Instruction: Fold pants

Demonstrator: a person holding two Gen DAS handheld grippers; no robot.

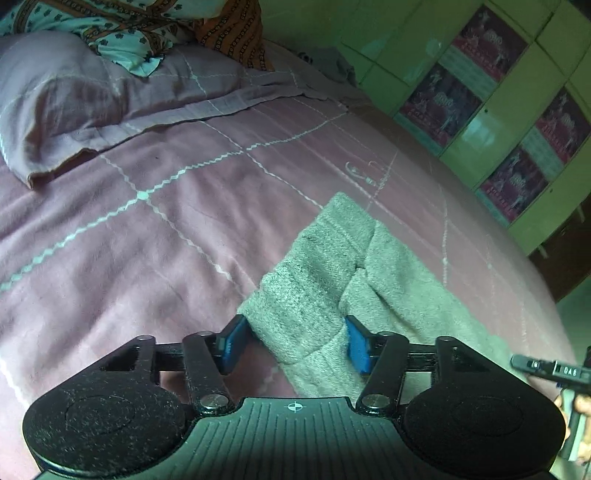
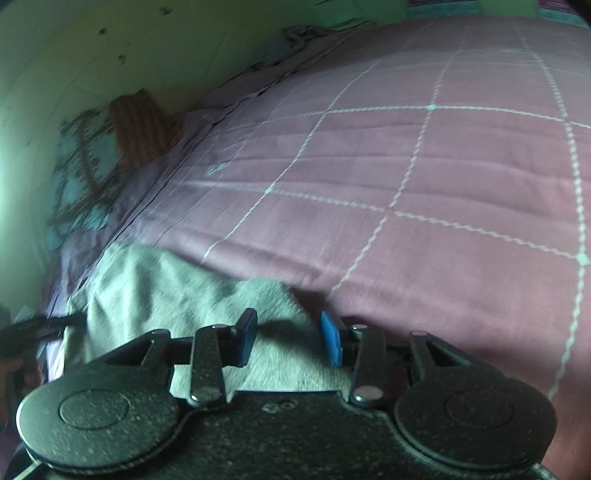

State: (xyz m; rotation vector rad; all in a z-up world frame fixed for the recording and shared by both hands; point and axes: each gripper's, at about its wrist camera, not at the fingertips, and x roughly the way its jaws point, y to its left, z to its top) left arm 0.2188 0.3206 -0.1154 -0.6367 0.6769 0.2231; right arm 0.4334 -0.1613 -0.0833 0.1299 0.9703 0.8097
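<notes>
Grey knit pants (image 1: 332, 258) lie on a pink bedspread (image 1: 147, 240) with a white grid pattern. My left gripper (image 1: 295, 341) straddles a folded end of the pants. Its right blue pad touches the cloth, and a sliver of bedspread shows beside the left pad. In the right wrist view my right gripper (image 2: 289, 336) hovers open over another flat part of the pants (image 2: 166, 288), with cloth below the pads and nothing squeezed. Part of the right gripper and a hand (image 1: 576, 406) show at the left view's right edge.
A pink pillow (image 1: 74, 103) and patterned turquoise-and-orange cloth (image 1: 110, 26) lie at the bed's far end. A green cabinet (image 1: 498, 92) with picture panels stands past the bed's right side. A pale wall (image 2: 74, 55) borders the bed in the right wrist view.
</notes>
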